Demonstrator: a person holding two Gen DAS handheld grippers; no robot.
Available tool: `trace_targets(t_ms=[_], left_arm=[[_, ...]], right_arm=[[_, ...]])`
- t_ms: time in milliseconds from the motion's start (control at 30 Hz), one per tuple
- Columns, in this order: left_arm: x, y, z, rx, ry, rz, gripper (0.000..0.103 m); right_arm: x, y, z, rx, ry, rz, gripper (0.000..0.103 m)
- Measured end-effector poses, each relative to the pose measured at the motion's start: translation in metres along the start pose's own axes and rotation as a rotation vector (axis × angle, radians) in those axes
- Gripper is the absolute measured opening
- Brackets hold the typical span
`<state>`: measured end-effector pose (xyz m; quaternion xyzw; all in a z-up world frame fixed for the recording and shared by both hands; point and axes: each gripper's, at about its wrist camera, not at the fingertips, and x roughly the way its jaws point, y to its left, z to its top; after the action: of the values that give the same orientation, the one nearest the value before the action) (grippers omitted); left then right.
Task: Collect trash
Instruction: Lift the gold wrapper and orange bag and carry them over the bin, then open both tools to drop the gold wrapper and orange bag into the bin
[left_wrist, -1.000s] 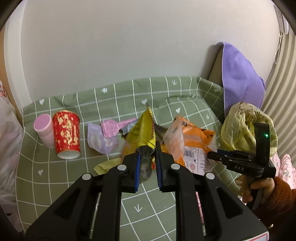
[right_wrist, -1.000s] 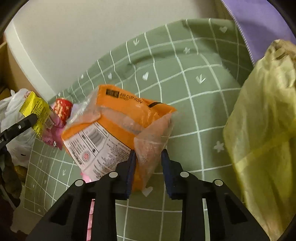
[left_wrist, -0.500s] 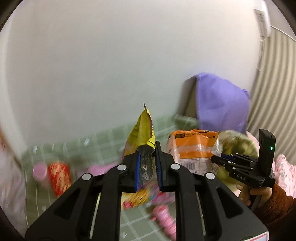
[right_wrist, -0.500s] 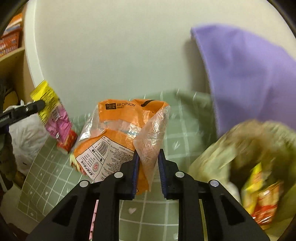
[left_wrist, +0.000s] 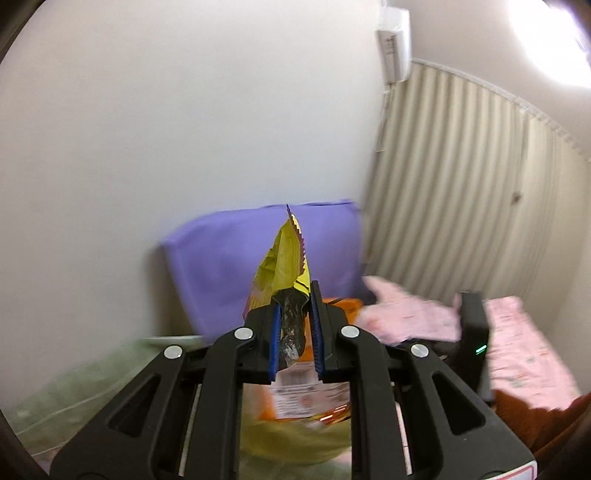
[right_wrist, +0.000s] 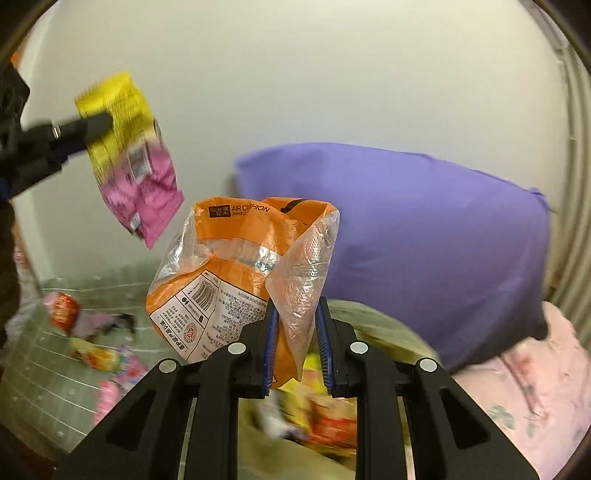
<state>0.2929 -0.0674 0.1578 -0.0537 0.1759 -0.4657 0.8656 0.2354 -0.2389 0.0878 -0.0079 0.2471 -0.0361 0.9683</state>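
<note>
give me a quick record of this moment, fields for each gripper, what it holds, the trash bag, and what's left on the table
left gripper: shut on the yellow and pink snack wrapper, held up in the air
right gripper: shut on the orange plastic package, gripped by its clear flap
trash bag: yellowish, below the right gripper, wrappers already inside
left on table: red cup and several small wrappers, blurred
background: purple cushion against the wall

The purple cushion (right_wrist: 424, 236) and the wall (right_wrist: 295, 74) close off the far side. Open air lies above the green checked cloth (right_wrist: 44, 373), where a red cup (right_wrist: 61, 312) and wrappers (right_wrist: 107, 360) clutter the surface.
</note>
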Motion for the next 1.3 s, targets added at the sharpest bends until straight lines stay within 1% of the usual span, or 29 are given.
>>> trace_targets(t_ms=[100, 167, 200, 233, 267, 300, 400, 467, 500, 533, 667, 767, 800, 900, 1033, 1133, 1300], left_arm=[[0.032, -0.007, 0.003, -0.041, 0.028, -0.130, 0.013], [0.057, -0.008, -0.001, -0.076, 0.059, -0.191, 0.013], [0.075, -0.007, -0.007, -0.110, 0.091, -0.234, 0.013], [0.093, -0.003, -0.014, -0.136, 0.123, -0.260, 0.013], [0.105, 0.001, -0.022, -0.145, 0.151, -0.264, 0.013], [0.118, 0.003, -0.032, -0.146, 0.185, -0.257, 0.013], [0.162, 0.016, -0.074, -0.148, 0.344, -0.172, 0.013], [0.176, 0.026, -0.102, -0.126, 0.443, -0.096, 0.012], [0.179, 0.029, -0.111, -0.108, 0.472, -0.068, 0.010], [0.180, 0.033, -0.120, -0.089, 0.499, -0.044, 0.009], [0.181, 0.043, -0.138, -0.043, 0.542, 0.010, 0.007], [0.176, 0.043, -0.144, -0.003, 0.551, 0.013, 0.007], [0.183, 0.029, -0.146, 0.005, 0.554, 0.010, 0.007], [0.178, 0.027, -0.148, 0.001, 0.563, 0.005, 0.007], [0.182, 0.022, -0.153, -0.005, 0.574, -0.011, 0.007], [0.198, 0.015, -0.156, 0.001, 0.583, -0.031, 0.007], [0.199, 0.012, -0.158, 0.026, 0.596, -0.028, 0.007]], right_arm=[[0.000, -0.021, -0.006, 0.007, 0.032, -0.067, 0.020], [0.002, -0.032, -0.012, 0.008, 0.060, -0.113, 0.020], [0.004, -0.040, -0.015, 0.010, 0.076, -0.135, 0.020], [0.007, -0.045, -0.019, 0.016, 0.091, -0.146, 0.020], [0.009, -0.049, -0.021, 0.023, 0.103, -0.148, 0.020], [0.013, -0.053, -0.026, 0.034, 0.116, -0.146, 0.020], [0.019, -0.062, -0.037, 0.066, 0.144, -0.122, 0.020], [0.021, -0.068, -0.041, 0.071, 0.153, -0.113, 0.020], [0.025, -0.066, -0.045, 0.070, 0.158, -0.106, 0.020], [0.028, -0.063, -0.047, 0.066, 0.166, -0.101, 0.020], [0.046, -0.054, -0.053, 0.043, 0.207, -0.081, 0.020], [0.063, -0.044, -0.056, 0.023, 0.230, -0.056, 0.020], [0.068, -0.036, -0.057, 0.007, 0.239, -0.051, 0.020], [0.079, -0.030, -0.065, -0.011, 0.272, -0.059, 0.020], [0.079, -0.033, -0.074, -0.007, 0.292, -0.065, 0.020], [0.073, -0.037, -0.077, -0.012, 0.290, -0.088, 0.020], [0.067, -0.050, -0.080, 0.035, 0.283, -0.095, 0.020]])
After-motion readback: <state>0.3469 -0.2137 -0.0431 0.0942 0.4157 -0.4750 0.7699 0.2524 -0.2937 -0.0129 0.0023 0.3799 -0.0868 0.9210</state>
